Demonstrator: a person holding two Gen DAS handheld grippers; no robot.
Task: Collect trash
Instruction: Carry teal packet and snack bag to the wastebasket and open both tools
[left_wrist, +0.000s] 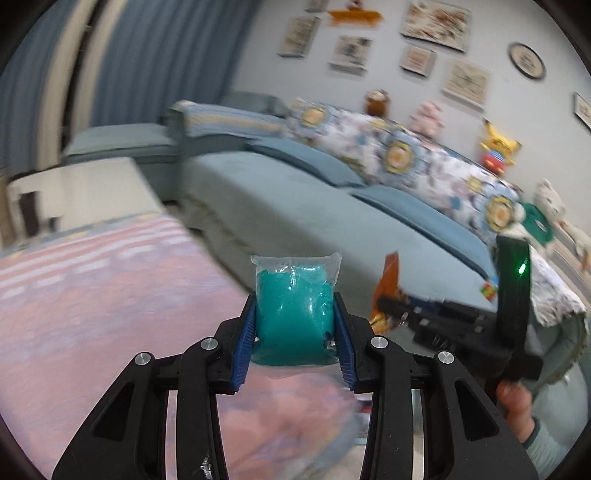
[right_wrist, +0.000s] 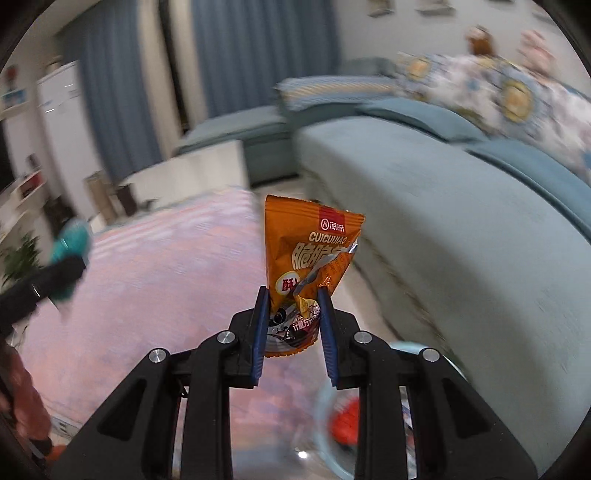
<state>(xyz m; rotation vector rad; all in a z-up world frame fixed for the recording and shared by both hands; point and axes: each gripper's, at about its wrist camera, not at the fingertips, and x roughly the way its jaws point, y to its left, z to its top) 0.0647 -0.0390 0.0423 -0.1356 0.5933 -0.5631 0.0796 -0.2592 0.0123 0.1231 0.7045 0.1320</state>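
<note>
My left gripper (left_wrist: 295, 317) is shut on a clear packet filled with teal gel (left_wrist: 293, 310), held upright in the air above the pink rug. My right gripper (right_wrist: 291, 306) is shut on an orange snack wrapper (right_wrist: 306, 254), torn at its right side and held upright. In the left wrist view the right gripper (left_wrist: 384, 306) shows at the right with the orange wrapper (left_wrist: 388, 284) in it. In the right wrist view the left gripper (right_wrist: 62, 273) shows at the far left with the teal packet (right_wrist: 72, 240).
A pale blue sofa (left_wrist: 295, 206) with floral cushions (left_wrist: 406, 155) and soft toys runs along the right. A pink rug (left_wrist: 92, 295) covers the floor. A round pale blue bin rim (right_wrist: 325, 424) with something red inside lies below my right gripper. A white low table (left_wrist: 74, 188) stands beyond the rug.
</note>
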